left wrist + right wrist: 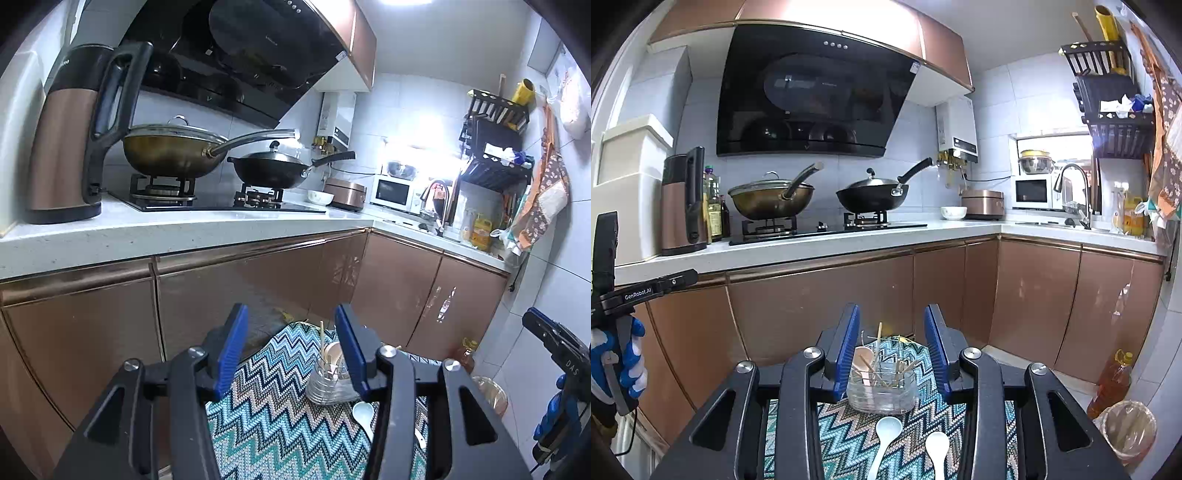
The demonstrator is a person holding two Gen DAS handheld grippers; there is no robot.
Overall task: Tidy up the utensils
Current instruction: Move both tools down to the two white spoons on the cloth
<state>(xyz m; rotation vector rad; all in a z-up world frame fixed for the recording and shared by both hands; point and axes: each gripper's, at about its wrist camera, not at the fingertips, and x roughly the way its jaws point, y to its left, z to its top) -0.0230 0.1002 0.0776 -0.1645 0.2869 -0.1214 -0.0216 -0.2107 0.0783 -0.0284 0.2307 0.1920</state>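
A clear jar stands on a zigzag-patterned cloth and holds wooden chopsticks and a pale spoon. Two white spoons lie on the cloth just in front of the jar. My right gripper hovers above and before the jar, open, with nothing between its blue pads. In the left wrist view my left gripper is also open and empty. There the jar sits low, partly behind the right finger, with one white spoon near it.
Copper-coloured cabinets run behind the cloth under a white counter with a kettle, two woks on a hob and a sink. An oil bottle and a lined bin stand at the right. A gloved hand shows at the left edge.
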